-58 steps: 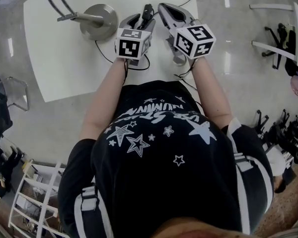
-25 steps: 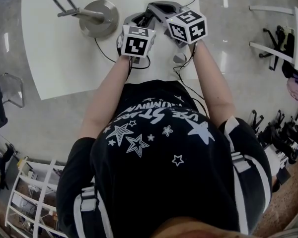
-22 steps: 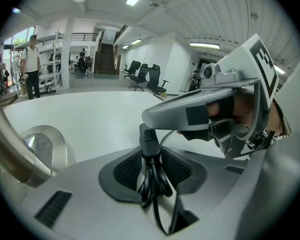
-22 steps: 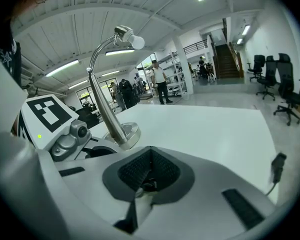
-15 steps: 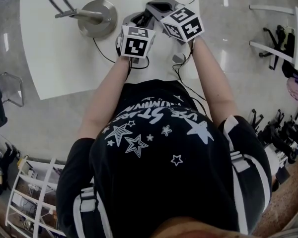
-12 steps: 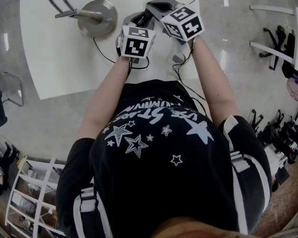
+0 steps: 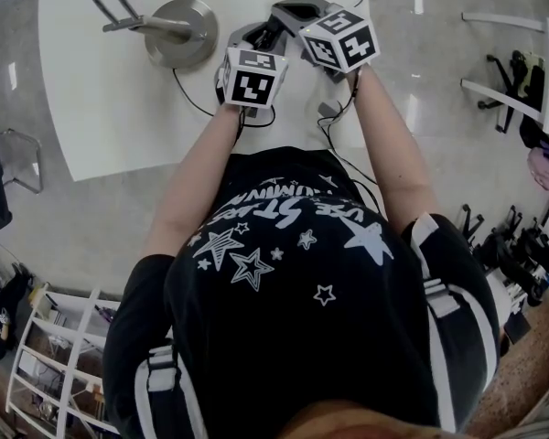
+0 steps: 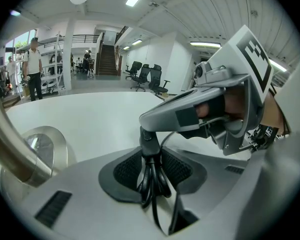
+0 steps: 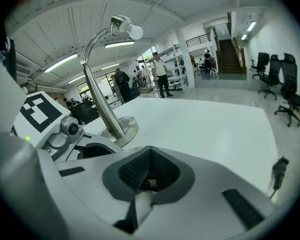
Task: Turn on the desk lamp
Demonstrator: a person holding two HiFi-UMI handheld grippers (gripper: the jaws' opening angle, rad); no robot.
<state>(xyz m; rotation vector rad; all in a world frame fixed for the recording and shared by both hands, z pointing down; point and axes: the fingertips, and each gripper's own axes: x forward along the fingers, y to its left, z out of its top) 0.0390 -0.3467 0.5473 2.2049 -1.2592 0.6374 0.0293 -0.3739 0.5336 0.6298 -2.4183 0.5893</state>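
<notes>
The desk lamp has a round metal base at the table's far left, and a curved stem rises to a white bulb. Its black cord runs to an inline switch. My left gripper is shut on the cord just below that switch. My right gripper reaches in from the right. Its jaws are shut, and their tip rests on top of the switch. In the right gripper view the pads meet with nothing between them.
The white table stretches bare to the left of the lamp. A black plug lies near its far right edge. Office chairs stand on the floor to the right, and a white rack stands at the lower left.
The right gripper has swung left until its tip sits over the left gripper's jaws, and its marker cube has turned a little. The left gripper has held still on the cord.
</notes>
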